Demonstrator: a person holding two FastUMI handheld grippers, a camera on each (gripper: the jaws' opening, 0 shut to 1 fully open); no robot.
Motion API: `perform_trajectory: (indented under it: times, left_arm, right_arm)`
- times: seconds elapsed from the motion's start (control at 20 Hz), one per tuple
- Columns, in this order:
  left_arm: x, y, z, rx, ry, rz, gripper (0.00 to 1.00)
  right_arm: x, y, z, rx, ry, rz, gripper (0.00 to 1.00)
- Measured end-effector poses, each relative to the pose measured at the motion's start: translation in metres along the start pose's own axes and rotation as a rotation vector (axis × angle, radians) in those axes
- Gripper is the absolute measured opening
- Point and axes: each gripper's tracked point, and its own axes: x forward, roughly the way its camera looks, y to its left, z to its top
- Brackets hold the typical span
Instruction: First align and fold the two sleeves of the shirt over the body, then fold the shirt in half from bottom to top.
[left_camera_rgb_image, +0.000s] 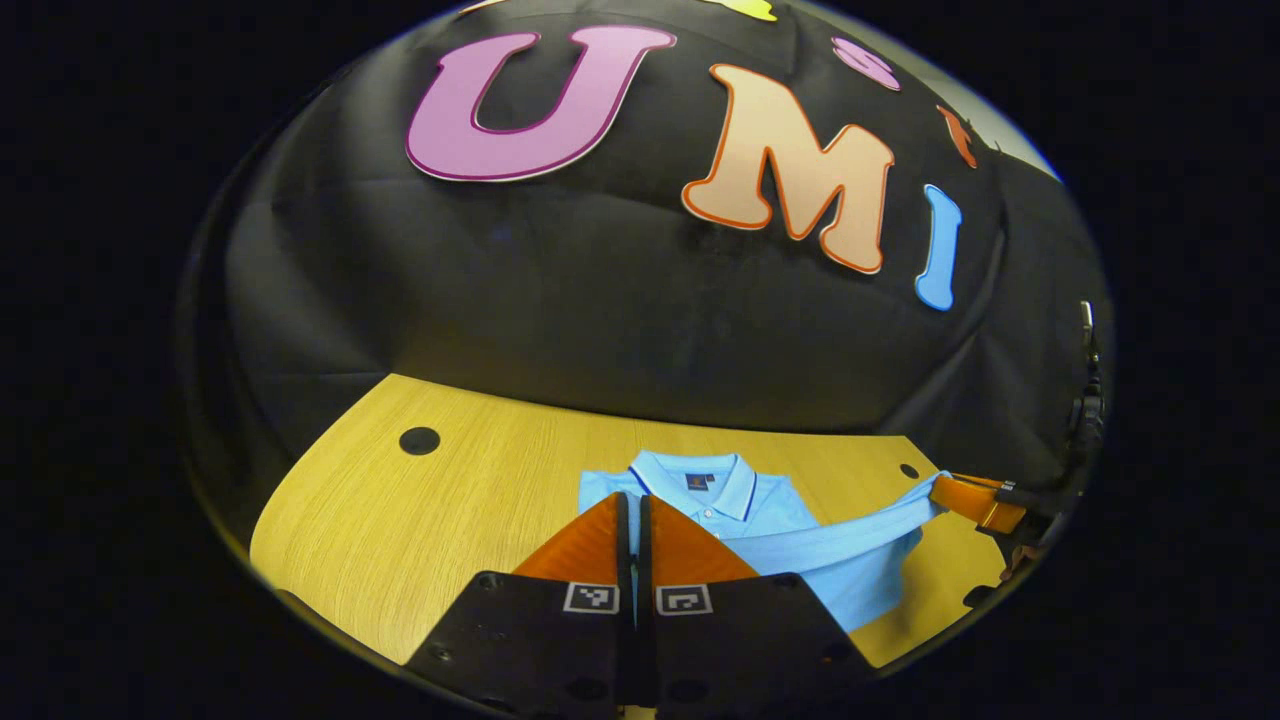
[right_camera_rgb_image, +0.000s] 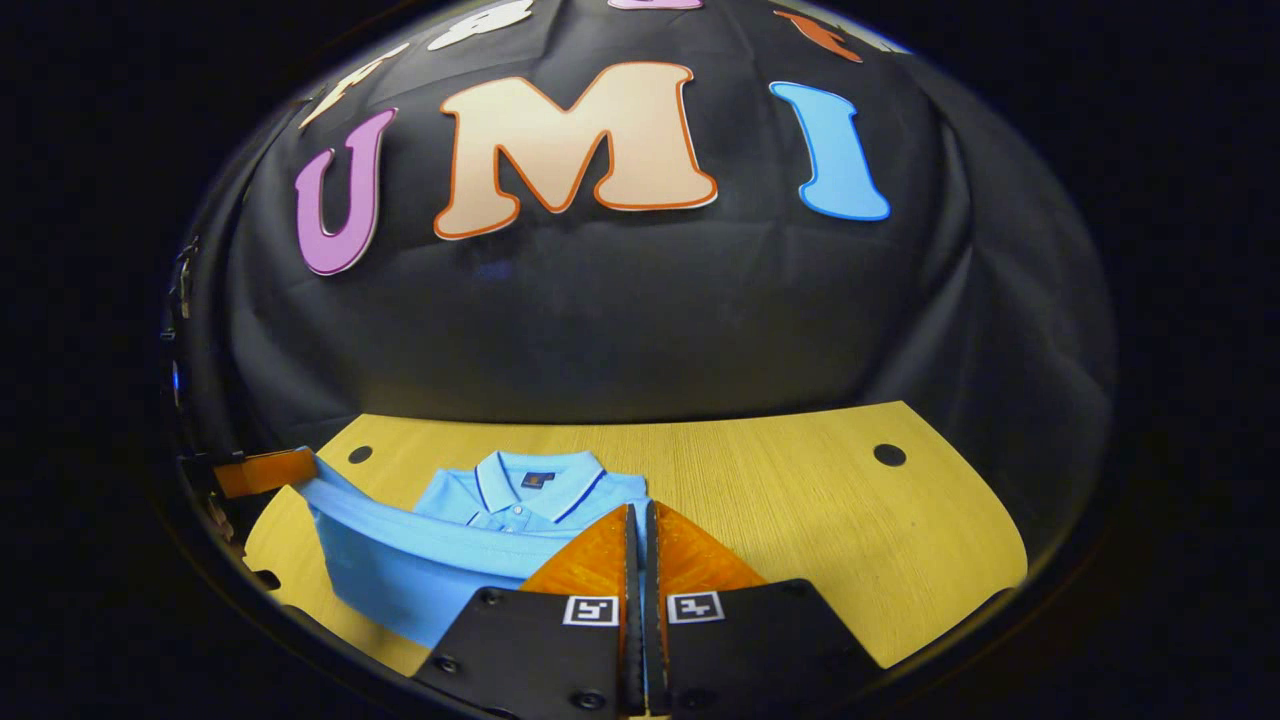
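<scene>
Above one table (left_camera_rgb_image: 420, 520), two clenched grippers (left_camera_rgb_image: 635, 510) (right_camera_rgb_image: 640, 520) lift one shirt's (left_camera_rgb_image: 760, 505) hem.

Light blue knit-cloth polo shirt (left_camera_rgb_image: 760, 510): soft, matt, fine-textured fabric; collar with dark trim lines reads as the same cloth, slightly stiffer. The lifted hem band hangs limp, without sheen.

Yellow-tan wooden table top (right_camera_rgb_image: 780, 490): fine straight grain, smooth, low satin finish; small round black inserts (left_camera_rgb_image: 419, 440) look like matt plastic.

Black cloth backdrop (right_camera_rgb_image: 640, 320): matt, creased, faintly woven.

Left gripper (left_camera_rgb_image: 635, 520): finger faces look like smooth, slightly translucent plastic, and the black body plates are matt.
</scene>
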Motion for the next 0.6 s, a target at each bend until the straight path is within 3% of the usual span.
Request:
perform_trajectory:
  times: [0.25,0.55,0.6]
  left_arm:
    - [0.084,0.025,-0.015,0.011,0.067,0.018,0.0]
    - [0.121,0.052,-0.054,0.055,0.171,0.064,0.0]
    - [0.121,0.057,-0.057,0.068,0.181,0.079,0.04]
  right_arm:
    - [0.084,0.009,-0.018,-0.02,0.055,-0.019,0.03]
    - [0.121,0.015,-0.046,0.01,0.119,-0.003,0.04]
    - [0.12,0.013,-0.05,0.015,0.129,-0.005,0.16]
